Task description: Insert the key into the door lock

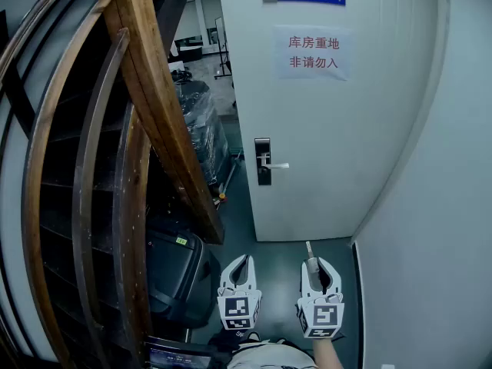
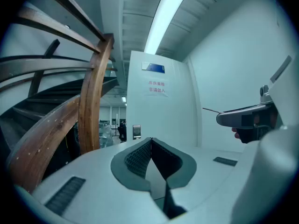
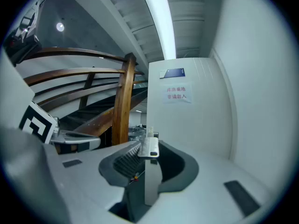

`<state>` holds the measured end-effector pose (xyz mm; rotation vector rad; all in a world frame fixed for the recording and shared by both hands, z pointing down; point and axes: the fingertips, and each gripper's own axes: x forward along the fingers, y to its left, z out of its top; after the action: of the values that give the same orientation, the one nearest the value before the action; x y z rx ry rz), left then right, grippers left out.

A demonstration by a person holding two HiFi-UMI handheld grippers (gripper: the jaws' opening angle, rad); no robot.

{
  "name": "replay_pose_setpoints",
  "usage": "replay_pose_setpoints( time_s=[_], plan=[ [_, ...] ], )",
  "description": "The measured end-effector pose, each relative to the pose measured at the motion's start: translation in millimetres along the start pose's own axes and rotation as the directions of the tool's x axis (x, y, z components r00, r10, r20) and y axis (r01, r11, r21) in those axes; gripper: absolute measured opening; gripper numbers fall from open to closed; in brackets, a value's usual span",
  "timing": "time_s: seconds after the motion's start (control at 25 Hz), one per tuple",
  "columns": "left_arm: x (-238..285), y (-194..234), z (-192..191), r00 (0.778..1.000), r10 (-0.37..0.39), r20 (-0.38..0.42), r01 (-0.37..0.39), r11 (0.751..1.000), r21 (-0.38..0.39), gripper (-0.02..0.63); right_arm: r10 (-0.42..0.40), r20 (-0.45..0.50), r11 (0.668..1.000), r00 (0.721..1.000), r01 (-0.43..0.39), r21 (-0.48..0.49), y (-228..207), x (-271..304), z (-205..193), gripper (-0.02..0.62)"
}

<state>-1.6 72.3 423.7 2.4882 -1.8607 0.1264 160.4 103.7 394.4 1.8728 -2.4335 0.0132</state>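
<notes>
Both level, facing the door [image 1: 346, 129] — left tongs [image 1: 240, 261] pressed together, right tongs [image 1: 316, 263] clamped on the key [image 1: 309, 250]

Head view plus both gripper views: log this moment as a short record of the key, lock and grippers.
right gripper: shut on the key, blade pointing forward
left gripper: shut, nothing between its jaws
door lock: on the white door, ahead of both grippers
key in lock: not yet
surroundings: wooden stair rail at left
</notes>
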Motion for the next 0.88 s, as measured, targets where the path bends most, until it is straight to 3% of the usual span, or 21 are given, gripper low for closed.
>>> replay_pose_setpoints(
  time_s=[0.52,0.88],
  plan=[
    [-3,-18,-5,1.0,0.012,-0.012,-0.012,1.0,0.003,0.005,0.026,-0.005,1.0,1.0,-0.026,-0.007,-7,-6,-6,0.118],
    [-7,-38,-20,0.998,0.037,-0.046,-0.037,0.999,-0.004,0.005,0.098,-0.004,0.995,0.995,-0.098,0.022,-14,-13,-18,0.118]
  ],
)
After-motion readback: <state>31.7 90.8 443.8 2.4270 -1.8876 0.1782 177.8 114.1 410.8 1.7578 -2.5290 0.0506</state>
